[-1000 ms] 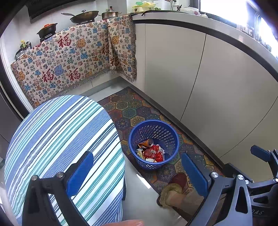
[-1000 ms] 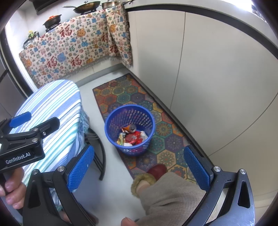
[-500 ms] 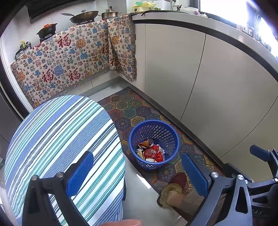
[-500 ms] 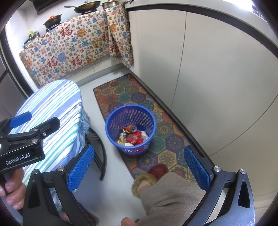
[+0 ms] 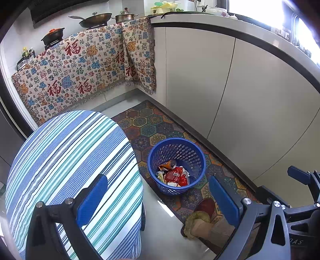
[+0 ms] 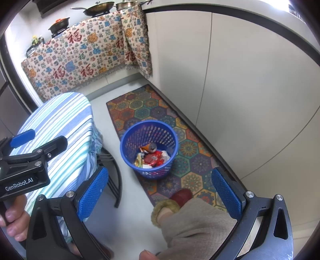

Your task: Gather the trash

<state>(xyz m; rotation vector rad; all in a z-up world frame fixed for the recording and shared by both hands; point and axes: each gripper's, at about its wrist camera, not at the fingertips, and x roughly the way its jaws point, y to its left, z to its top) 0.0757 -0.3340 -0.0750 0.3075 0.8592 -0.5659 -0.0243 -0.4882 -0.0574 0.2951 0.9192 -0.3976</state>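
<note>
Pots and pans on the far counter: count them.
3: a dark pot with an orange lid at left, a wok in the middle, a steel lidded pot at right. Others may be hidden.

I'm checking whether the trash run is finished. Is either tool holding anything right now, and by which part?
Nothing is held. The left tool and right tool are both open and empty; the trash lies in the blue basket.

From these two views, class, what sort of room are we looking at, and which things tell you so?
Most likely a home kitchen. A lidded metal wok and steel pot stand on the far worktop, plain white cabinet doors run beneath the counter, and a blue plastic mesh wastebasket holding wrappers stands on the floor mat.
</note>
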